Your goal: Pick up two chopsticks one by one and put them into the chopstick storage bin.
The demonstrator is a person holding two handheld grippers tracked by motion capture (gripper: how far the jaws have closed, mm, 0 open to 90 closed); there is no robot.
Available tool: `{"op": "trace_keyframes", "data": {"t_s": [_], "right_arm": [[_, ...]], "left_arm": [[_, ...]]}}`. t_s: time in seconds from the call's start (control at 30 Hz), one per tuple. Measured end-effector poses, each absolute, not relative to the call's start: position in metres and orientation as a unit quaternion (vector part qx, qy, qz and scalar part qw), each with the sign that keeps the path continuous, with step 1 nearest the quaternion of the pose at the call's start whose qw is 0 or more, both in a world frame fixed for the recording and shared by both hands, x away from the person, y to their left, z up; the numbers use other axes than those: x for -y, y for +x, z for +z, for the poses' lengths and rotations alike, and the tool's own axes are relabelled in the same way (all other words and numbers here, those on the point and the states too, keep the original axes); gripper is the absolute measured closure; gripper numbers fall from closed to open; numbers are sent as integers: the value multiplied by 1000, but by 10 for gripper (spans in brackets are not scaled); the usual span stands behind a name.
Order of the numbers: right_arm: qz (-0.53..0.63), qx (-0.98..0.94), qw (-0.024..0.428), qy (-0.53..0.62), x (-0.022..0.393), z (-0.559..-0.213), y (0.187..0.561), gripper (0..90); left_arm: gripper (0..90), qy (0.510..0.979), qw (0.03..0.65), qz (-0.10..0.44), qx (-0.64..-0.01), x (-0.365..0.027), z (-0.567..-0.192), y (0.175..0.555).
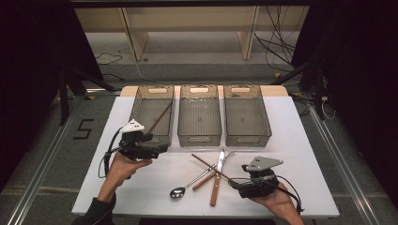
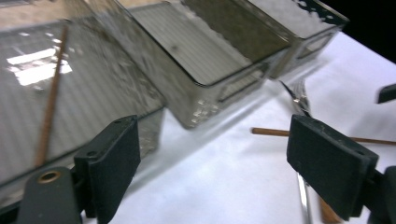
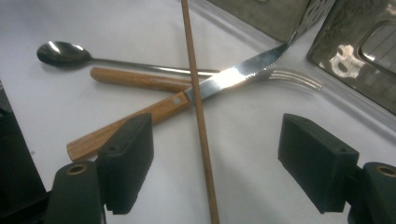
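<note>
right claw (image 3: 212,163) stands open with a chopstick (image 3: 198,112) lying between its jaws on the bench (image 1: 291,140), aligned for pickup. left claw (image 1: 157,149) is open and empty beside the left bin (image 1: 141,101), where one chopstick (image 1: 161,117) already rests.

In the right gripper view, the thin brown wooden chopstick (image 3: 200,116) runs off both the top and bottom edges. The silver metal fork (image 3: 292,78) shows its tines alone; its handle is hidden under the wooden-handled steel knife (image 3: 205,91). In the left gripper view, the clear grey plastic bins (image 2: 205,60) are blurred and cut off at the top edge, and a shiny streak at centre right is perhaps that fork.
</note>
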State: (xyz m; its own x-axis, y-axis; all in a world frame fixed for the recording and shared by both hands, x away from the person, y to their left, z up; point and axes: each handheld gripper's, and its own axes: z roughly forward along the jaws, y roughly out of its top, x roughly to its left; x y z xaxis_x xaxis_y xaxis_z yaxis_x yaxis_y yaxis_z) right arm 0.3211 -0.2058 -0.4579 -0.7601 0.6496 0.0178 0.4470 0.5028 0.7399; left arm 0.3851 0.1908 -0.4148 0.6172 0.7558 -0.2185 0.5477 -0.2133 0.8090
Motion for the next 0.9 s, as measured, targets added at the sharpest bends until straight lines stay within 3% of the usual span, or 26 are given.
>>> {"op": "trace_keyframes", "data": {"t_s": [0.2, 0.53, 0.9], "right_arm": [[358, -869, 125, 318, 202, -460, 322, 338], [302, -894, 128, 305, 192, -465, 324, 561], [260, -916, 126, 279, 181, -471, 332, 729]], "left_arm": [[165, 775, 462, 104, -419, -185, -421, 378], [164, 786, 456, 100, -405, -177, -428, 369], [164, 796, 450, 97, -393, -171, -428, 367]]}}
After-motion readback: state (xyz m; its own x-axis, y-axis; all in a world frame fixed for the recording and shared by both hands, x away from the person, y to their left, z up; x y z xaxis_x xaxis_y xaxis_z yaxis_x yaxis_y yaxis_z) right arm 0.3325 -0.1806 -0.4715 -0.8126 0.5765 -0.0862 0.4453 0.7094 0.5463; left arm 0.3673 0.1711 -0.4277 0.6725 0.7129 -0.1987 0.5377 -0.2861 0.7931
